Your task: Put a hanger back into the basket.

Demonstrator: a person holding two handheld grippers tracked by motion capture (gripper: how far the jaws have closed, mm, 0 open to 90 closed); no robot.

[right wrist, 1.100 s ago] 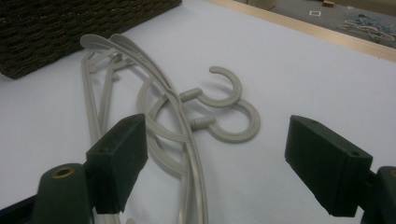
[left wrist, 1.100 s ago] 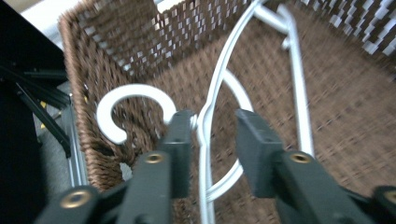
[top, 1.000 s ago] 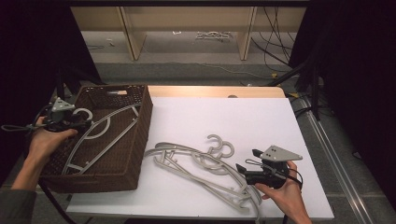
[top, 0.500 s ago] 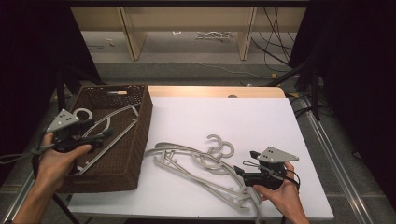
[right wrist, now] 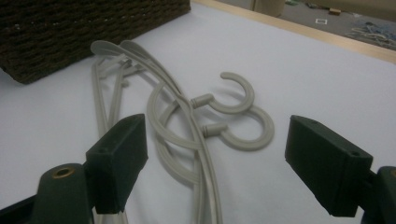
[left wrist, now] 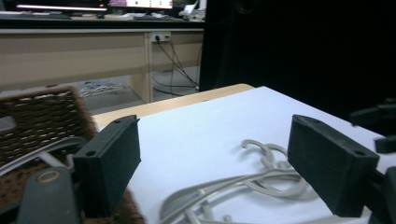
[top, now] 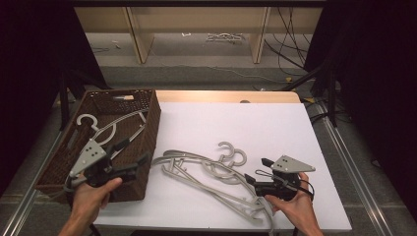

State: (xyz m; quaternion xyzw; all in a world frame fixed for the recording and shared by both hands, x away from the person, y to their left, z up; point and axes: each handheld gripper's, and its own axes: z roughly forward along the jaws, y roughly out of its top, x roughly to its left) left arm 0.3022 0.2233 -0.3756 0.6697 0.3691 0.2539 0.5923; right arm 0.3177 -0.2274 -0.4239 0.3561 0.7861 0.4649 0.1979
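Hand-held gripper on my left (top: pixel 140 163) hangs spread and empty over the basket (top: pixel 150 129) — one hanger (top: pixel 110 129) in it already. My right (top: pixel 256 172) gapes too, two hangers (top: pixel 206 169) waiting on the worktop (top: pixel 275 123).

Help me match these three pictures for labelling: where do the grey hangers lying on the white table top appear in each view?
High view: the grey hangers lie low centre, right of the wicker basket.
Left gripper view: hangers low, between the open jaws.
Right gripper view: hangers centre, hooks pointing right.
Shared landmark: the wicker basket, left edge in the left gripper view, top left in the right gripper view.
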